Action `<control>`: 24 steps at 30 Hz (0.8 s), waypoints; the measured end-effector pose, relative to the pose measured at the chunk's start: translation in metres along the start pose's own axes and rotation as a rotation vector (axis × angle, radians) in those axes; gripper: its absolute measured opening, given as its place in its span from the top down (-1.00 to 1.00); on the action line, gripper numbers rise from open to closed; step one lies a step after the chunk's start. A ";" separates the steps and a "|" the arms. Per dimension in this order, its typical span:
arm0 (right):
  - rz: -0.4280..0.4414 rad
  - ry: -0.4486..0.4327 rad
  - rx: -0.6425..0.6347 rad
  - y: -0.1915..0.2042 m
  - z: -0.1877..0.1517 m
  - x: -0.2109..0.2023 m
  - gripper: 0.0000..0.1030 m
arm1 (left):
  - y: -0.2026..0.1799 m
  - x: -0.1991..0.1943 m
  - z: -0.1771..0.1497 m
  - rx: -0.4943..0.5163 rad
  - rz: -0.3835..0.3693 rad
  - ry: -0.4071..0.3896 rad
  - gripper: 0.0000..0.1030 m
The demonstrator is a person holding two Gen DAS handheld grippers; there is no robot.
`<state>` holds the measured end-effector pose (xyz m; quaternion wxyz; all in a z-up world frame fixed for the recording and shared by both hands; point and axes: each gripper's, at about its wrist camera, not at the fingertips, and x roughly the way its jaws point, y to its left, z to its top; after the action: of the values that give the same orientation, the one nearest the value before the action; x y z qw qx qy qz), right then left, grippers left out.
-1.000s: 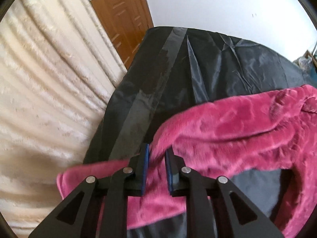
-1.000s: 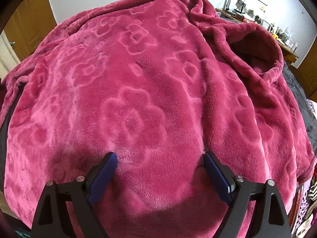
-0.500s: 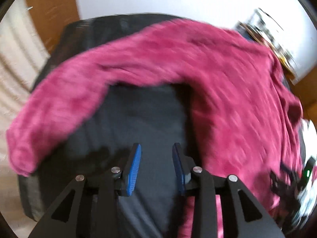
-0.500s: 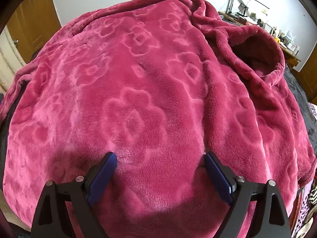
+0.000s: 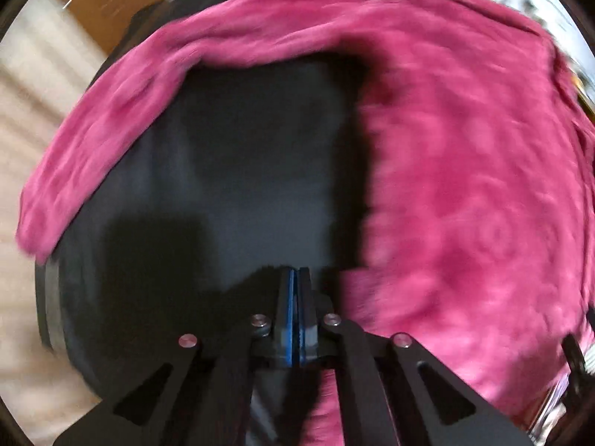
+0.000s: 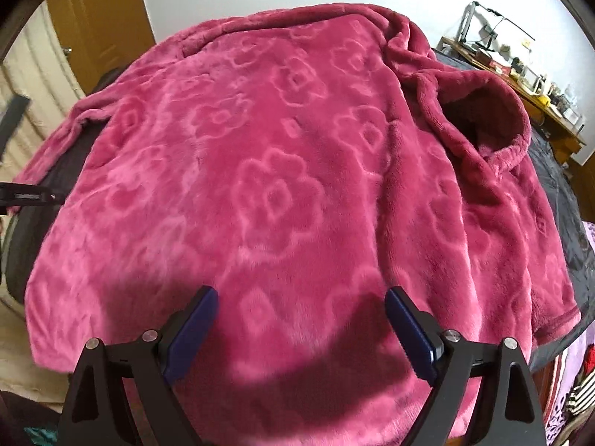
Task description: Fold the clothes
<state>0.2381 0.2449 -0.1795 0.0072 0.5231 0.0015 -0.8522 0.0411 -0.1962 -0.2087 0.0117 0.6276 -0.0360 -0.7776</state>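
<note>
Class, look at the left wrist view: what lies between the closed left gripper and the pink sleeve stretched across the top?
Only bare black table cover lies between the left gripper and the sleeve of the pink fleece garment; nothing rests on that stretch in the left wrist view.

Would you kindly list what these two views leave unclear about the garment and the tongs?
- Left wrist view: motion blur hides the pink plush flower-embossed robe's texture; the left tongs look shut, seemingly empty.
- Right wrist view: the robe's near hem is cut off behind the open right tongs.
- The hood's inside is shadowed.
</note>
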 end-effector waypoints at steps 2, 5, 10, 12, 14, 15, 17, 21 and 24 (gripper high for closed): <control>0.004 -0.002 0.001 -0.004 -0.009 -0.008 -0.80 | 0.018 0.002 -0.007 -0.056 0.006 0.005 0.97; 0.014 -0.003 -0.011 -0.012 -0.020 -0.015 -0.80 | 0.036 -0.006 -0.019 -0.116 -0.056 -0.014 0.97; 0.045 0.000 -0.048 -0.009 -0.021 -0.012 -0.80 | 0.037 -0.028 -0.029 -0.180 -0.224 -0.080 0.93; 0.057 -0.005 -0.066 -0.008 -0.021 -0.014 -0.80 | 0.025 -0.026 -0.031 -0.162 -0.219 -0.073 0.75; 0.066 -0.012 -0.081 -0.009 -0.023 -0.016 -0.80 | 0.014 -0.024 -0.033 -0.142 -0.210 -0.065 0.37; 0.068 -0.014 -0.084 -0.010 -0.023 -0.017 -0.80 | 0.008 -0.023 -0.034 -0.132 -0.206 -0.061 0.13; 0.073 -0.017 -0.084 -0.013 -0.025 -0.019 -0.80 | -0.004 -0.021 -0.037 -0.112 -0.197 -0.053 0.06; 0.070 -0.027 -0.061 -0.020 -0.028 -0.022 -0.80 | -0.027 -0.016 -0.041 -0.072 -0.179 -0.036 0.27; 0.066 -0.029 -0.042 -0.025 -0.030 -0.024 -0.80 | -0.036 -0.015 -0.044 -0.059 -0.169 -0.026 0.64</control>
<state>0.2756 0.2703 -0.1716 0.0465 0.5100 0.0019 -0.8589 0.0883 -0.1608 -0.2061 -0.0360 0.6176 0.0396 -0.7847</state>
